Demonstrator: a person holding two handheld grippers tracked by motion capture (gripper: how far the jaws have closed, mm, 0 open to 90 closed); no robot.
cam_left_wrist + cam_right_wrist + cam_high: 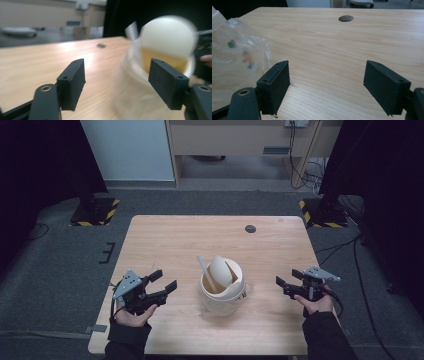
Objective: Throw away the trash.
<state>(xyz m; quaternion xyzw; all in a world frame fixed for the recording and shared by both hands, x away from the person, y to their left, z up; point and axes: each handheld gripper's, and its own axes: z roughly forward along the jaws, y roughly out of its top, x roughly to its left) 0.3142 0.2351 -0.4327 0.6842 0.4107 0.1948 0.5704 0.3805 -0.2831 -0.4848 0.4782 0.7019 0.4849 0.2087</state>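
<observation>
A small cream bin (222, 290) with a tilted swing lid (222, 269) stands at the middle of the wooden table (165, 240), lined with a clear plastic bag (237, 50). My left gripper (166, 280) is to the left of the bin, a short way off, with its jaws wide apart and nothing between them. In the left gripper view the gripper (117, 77) points at the blurred bin (162, 47). My right gripper (286, 277) is to the right of the bin, open and empty. In the right gripper view the gripper (327, 80) hangs over bare wood, with the bag at the left edge.
A dark round cable hole (250, 228) sits near the table's far edge. Two stand bases with yellow-black tape (95, 212) (325, 212) flank the far corners on the grey carpet. Black curtains hang at both sides, and cables (305, 170) run behind.
</observation>
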